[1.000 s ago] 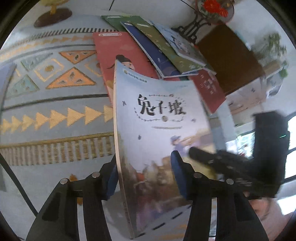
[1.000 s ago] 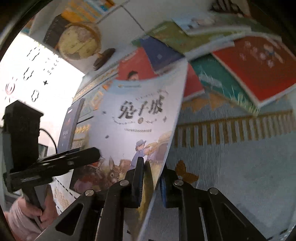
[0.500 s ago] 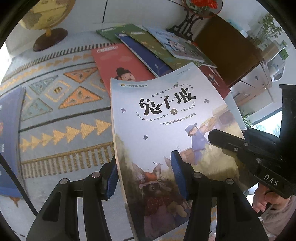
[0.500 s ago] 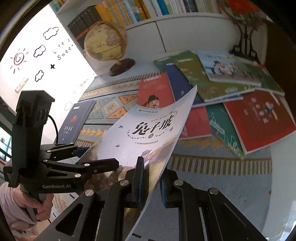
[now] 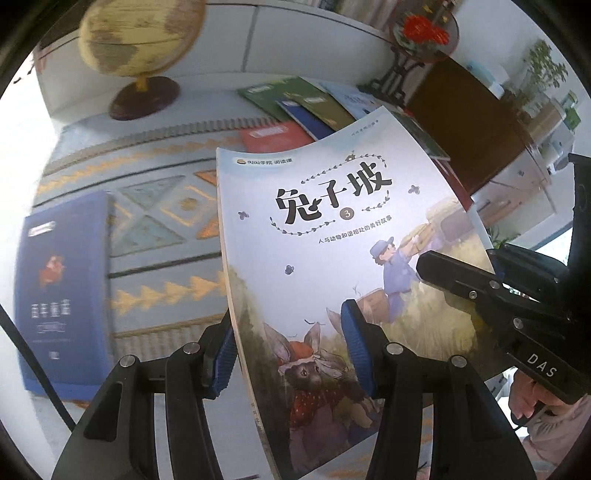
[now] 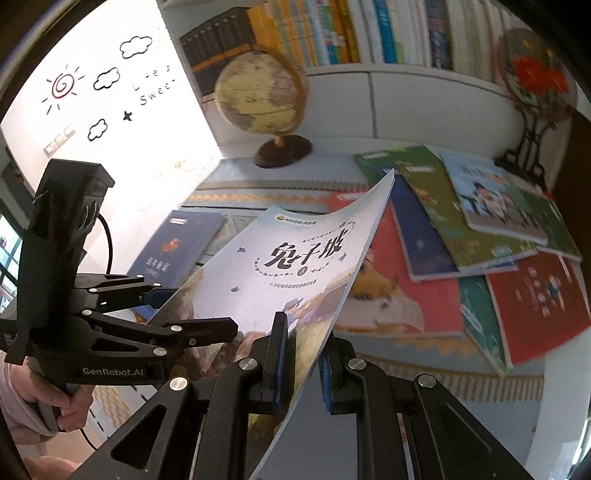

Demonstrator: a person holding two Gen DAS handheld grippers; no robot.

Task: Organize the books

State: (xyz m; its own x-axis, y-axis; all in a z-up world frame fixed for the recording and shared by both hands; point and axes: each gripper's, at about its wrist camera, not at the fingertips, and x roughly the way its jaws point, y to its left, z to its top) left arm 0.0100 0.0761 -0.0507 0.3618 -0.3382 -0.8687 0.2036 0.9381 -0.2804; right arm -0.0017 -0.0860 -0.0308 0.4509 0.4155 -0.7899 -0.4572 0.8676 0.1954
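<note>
So the rabbit picture book (image 5: pixel 332 266) is now up off the rug (image 5: pixel 155 236) and facing the bookshelf (image 6: pixel 332 33) at 12 o'clock. Left tool (image 5: pixel 288 354) and right tool (image 6: pixel 299 354) both pinch its lower edge, so shelving's probably next.

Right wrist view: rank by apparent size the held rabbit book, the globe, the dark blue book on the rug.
1. Rabbit book, largest, but it is nearest the camera, which inflates it.
2. Globe and dark blue book look about alike in apparent area; no ranking between them, since they lie at different depths.
</note>
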